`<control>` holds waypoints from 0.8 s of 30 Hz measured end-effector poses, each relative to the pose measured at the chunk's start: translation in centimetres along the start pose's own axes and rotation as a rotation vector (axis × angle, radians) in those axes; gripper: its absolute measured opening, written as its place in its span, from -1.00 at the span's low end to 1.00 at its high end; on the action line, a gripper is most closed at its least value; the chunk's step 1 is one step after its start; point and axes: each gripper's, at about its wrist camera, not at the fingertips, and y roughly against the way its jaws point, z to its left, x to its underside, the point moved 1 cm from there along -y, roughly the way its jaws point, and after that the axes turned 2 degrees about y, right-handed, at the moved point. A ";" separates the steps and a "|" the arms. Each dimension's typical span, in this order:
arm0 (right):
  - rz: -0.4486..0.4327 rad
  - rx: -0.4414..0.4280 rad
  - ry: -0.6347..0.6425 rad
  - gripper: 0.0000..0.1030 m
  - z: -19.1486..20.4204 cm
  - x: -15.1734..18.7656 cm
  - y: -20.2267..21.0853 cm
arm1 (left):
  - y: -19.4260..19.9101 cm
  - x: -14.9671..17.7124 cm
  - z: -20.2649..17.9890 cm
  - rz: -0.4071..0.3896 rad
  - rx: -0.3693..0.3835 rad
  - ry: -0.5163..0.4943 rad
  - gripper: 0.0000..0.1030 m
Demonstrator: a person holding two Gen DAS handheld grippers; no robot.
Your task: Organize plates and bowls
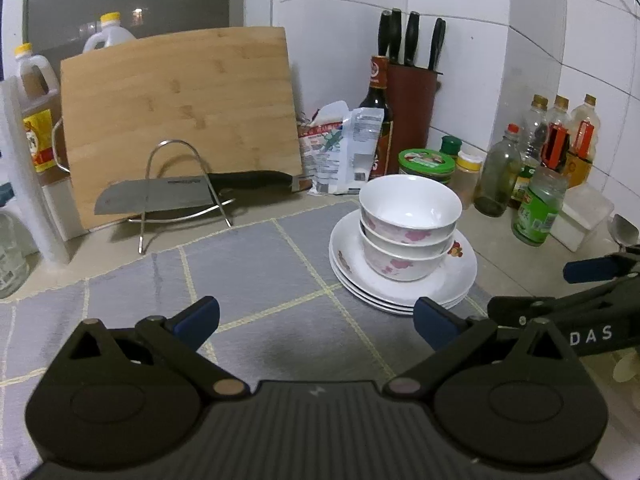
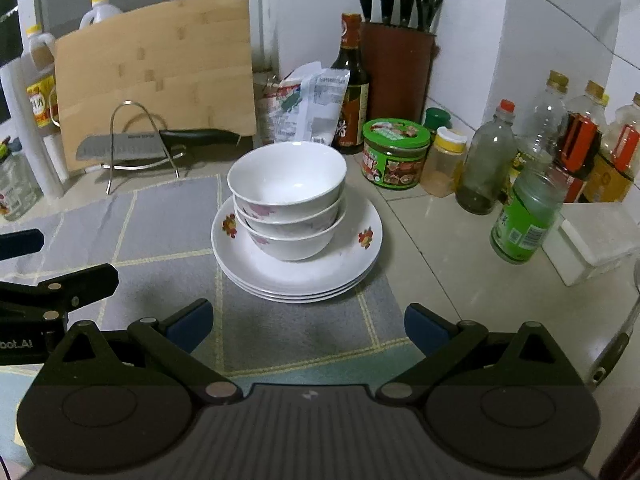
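Bowls (image 2: 286,200) — 3, nested — sit on 3 stacked plates (image 2: 296,268) at the mat's (image 2: 160,216) right edge on the table (image 2: 440,280). Both claws hang empty with fingers spread wide: the right claw (image 2: 308,326) just before the stack, the left claw (image 1: 316,320) beside it. The stacking looks done or nearly so — any next move calls for a careful rim grip.
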 end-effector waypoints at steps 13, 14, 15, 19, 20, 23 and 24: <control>0.005 -0.002 -0.014 1.00 0.3 0.1 0.5 | 0.6 -0.1 0.0 0.008 0.001 0.006 0.99; 0.004 -0.001 -0.016 1.00 0.3 0.1 0.6 | 0.6 -0.1 0.0 0.008 0.002 0.006 0.99; 0.003 0.001 -0.016 1.00 0.3 0.1 0.6 | 0.6 -0.1 0.0 0.009 0.003 0.004 0.99; 0.002 0.005 -0.018 1.00 0.4 0.0 0.8 | 0.6 -0.1 0.0 0.011 0.007 0.004 0.99; 0.003 0.005 -0.019 1.00 0.3 0.0 0.8 | 0.6 -0.1 0.0 0.012 0.009 0.005 0.99; 0.002 0.008 -0.018 1.00 0.3 0.0 0.9 | 0.6 -0.2 0.1 0.012 0.011 0.003 0.99; 0.003 0.008 -0.018 1.00 0.3 -0.1 0.9 | 0.6 -0.2 0.1 0.012 0.011 0.004 0.99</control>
